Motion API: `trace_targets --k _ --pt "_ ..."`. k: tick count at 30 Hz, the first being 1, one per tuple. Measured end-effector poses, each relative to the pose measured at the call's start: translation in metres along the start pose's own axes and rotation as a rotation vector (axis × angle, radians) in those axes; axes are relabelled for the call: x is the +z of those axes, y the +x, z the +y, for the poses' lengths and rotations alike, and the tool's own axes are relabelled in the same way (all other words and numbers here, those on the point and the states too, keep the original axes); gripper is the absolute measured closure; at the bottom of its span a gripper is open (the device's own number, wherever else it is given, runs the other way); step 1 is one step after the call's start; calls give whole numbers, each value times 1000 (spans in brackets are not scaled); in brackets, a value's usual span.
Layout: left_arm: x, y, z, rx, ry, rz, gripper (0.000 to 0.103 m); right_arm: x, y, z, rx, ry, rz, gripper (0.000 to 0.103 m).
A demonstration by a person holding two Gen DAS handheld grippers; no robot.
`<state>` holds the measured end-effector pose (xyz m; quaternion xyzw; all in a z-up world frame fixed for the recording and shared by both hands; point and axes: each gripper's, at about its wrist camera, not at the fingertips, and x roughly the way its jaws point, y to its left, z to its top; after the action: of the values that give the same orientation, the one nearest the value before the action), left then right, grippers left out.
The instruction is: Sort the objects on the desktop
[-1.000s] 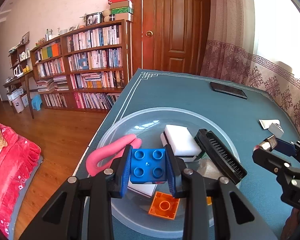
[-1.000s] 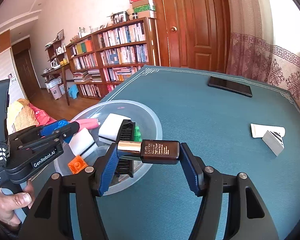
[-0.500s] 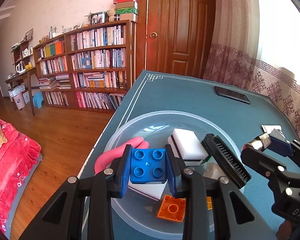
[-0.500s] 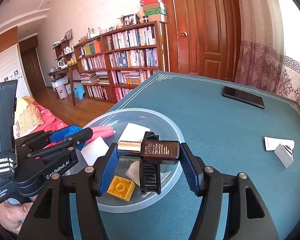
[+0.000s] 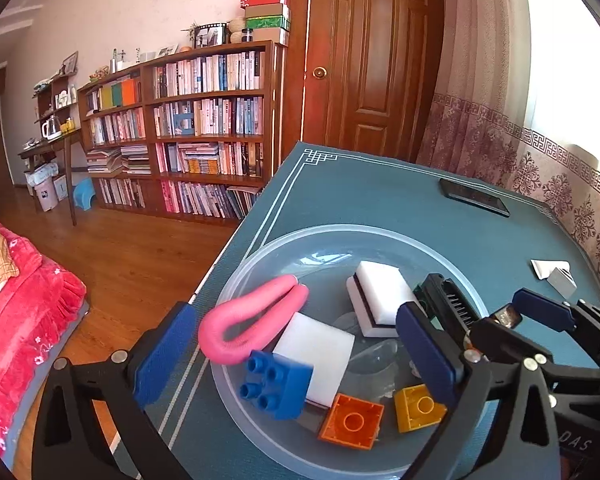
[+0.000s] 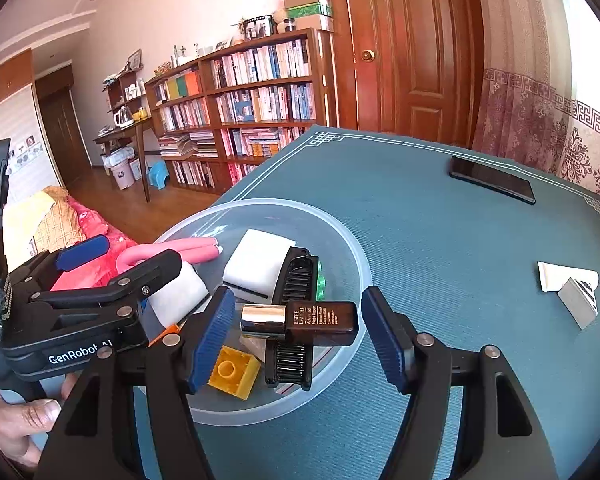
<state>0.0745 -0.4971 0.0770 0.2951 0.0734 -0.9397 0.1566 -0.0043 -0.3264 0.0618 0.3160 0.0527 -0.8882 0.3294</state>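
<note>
The left tongs (image 5: 296,350) stand wide apart with nothing between their blue pads. Just ahead of them, between the pads, a blue brick (image 5: 278,382) with four round studs sits tilted inside the clear bowl (image 5: 260,264), leaning on a white sponge (image 5: 314,346). Beyond it lies a bent pink foam tube (image 5: 248,320); an orange brick (image 5: 352,420) and a yellow brick (image 5: 418,402) lie toward the right pad, with a second white sponge (image 5: 380,292) and a black comb (image 5: 454,312) farther ahead.

The right tongs (image 6: 298,338) are spread open too. A small dark brown bottle (image 6: 320,318) with a shiny silver cap and gold lettering lies sideways between the pads, touching neither, over the comb at the bowl's near rim. Whether it rests on the comb cannot be told. Off to the right on the teal counter (image 6: 440,240) lie a white tube (image 6: 564,276) and, far ahead, a black phone (image 6: 492,180).
</note>
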Motion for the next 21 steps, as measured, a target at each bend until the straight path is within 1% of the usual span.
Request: trace_targets --k 14,21 --pt "-3 4 -11 34 40 17 1 -5 -7 -23 -16 92 -32 32" --pt "-4 1 -17 72 76 6 1 -8 -9 -31 -22 121 -42 32"
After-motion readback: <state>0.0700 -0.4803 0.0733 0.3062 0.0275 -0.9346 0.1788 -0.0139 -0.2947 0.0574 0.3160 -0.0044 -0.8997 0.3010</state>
